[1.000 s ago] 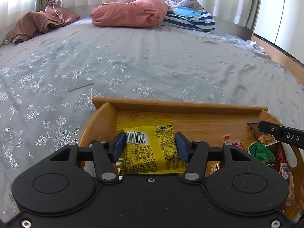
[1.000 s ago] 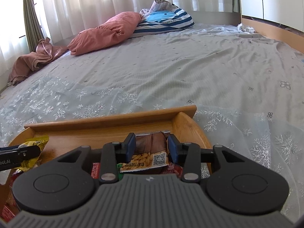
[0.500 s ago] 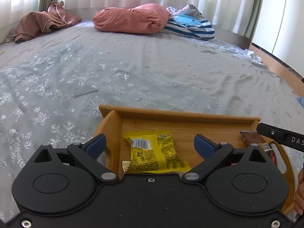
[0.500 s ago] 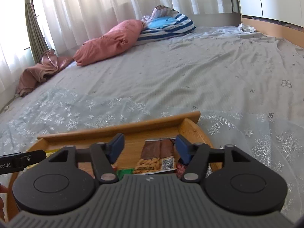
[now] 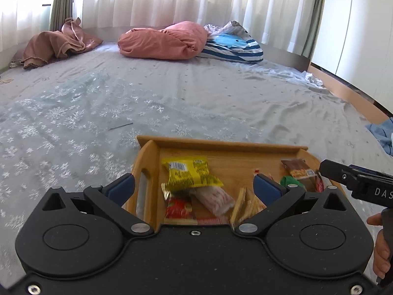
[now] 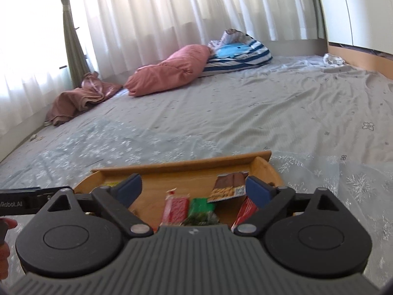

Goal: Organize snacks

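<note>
Both grippers are hovering above the wooden tray (image 5: 222, 146) that is sitting on the grey snowflake bedspread (image 5: 73, 123). Left gripper (image 5: 194, 188): jaws have just been opening and are now standing spread wide, pads touching nothing; the yellow snack packet (image 5: 191, 174) is lying flat in the tray below and between them, free of both pads. Right gripper (image 6: 194, 188): jaws have likewise just been opening and are spread, gripping nothing; the brown biscuit packet (image 6: 229, 186) is resting in the tray's right end, apart from the pads. Red and green packets (image 6: 189, 209) are lying beside it nearer the camera. A pink pillow (image 5: 163, 40) and a striped cushion (image 5: 233, 49) are lying at the far edge of the bed.
</note>
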